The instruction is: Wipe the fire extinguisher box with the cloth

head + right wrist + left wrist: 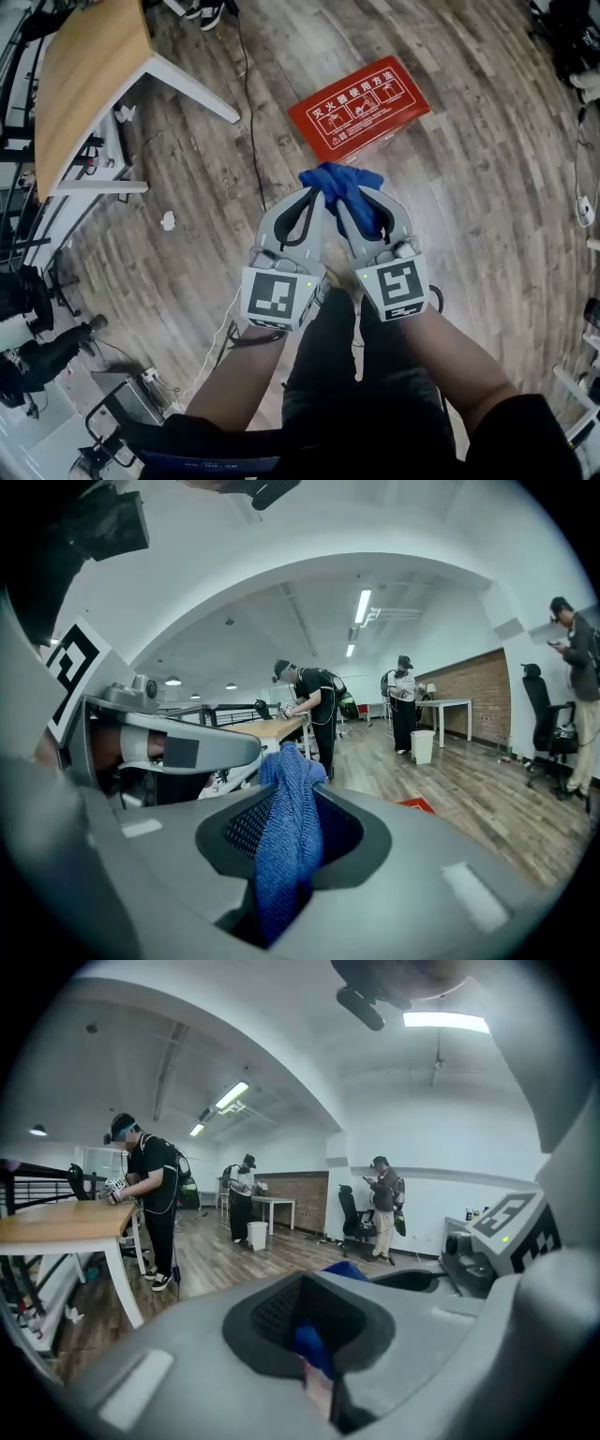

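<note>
Closest in the head view are the person's dark trousers (pixel 328 394). Just past them the left gripper (pixel 312 199) and the right gripper (pixel 367 204) are side by side, with their tips close together. Both tips meet at a blue cloth (pixel 339 182), held up over the wooden floor (pixel 469 187). The red fire extinguisher box (pixel 359 107) lies flat on the floor, just past the cloth. A wooden desk (pixel 89 75) stands off to the left. From the left gripper view, the jaws are closed and a small bit of blue cloth (pixel 309 1344) is pinched between them. From the right gripper view, the jaws are closed tight on a thick fold of the cloth (pixel 286 836), which sticks up and hangs down. A corner of the red box (pixel 417 804) peeks out behind.
</note>
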Demonstrator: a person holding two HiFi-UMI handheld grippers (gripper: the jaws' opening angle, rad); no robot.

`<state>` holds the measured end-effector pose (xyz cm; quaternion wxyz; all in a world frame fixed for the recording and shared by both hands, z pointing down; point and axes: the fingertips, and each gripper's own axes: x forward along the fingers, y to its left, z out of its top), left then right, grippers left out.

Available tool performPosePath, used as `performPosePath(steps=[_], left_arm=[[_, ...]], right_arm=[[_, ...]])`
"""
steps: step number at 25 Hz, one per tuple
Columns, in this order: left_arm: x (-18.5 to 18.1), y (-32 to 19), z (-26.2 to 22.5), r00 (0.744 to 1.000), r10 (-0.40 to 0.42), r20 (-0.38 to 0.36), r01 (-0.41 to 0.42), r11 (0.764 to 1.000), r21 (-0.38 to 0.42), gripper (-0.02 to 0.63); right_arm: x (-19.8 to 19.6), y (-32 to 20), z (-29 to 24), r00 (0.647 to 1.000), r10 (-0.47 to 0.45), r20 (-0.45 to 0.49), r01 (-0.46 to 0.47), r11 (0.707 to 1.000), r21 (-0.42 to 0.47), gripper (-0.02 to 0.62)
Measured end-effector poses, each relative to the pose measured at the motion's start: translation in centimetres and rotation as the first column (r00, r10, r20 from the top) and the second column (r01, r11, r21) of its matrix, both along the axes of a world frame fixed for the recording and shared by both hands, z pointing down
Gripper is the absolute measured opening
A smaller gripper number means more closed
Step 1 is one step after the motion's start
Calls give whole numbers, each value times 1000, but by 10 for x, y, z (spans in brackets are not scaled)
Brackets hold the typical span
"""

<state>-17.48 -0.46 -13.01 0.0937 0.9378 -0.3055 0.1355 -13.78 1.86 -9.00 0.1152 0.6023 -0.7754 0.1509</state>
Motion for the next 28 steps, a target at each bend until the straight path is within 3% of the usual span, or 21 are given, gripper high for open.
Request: performPosePath(steps=[7,12,24,28], left_arm=[[-11,16,-138,983,-167,-72,172,982,74,5],[8,33,-204,965,-221,-138,237,965,113,5],[61,32,-238,950,-260,-171,282,952,116,2],[61,43,-247,948,-265,-175,289,948,130,2]], right_arm=[[34,23,-143,1000,-22,9,21,995,99,109],[64,44,-218,999,-45,-12,46,983,175,107],[124,50,-247,1000,-31,-3,31,983,183,107],[130,66,-253,1000,-23,4,21,983,185,107]])
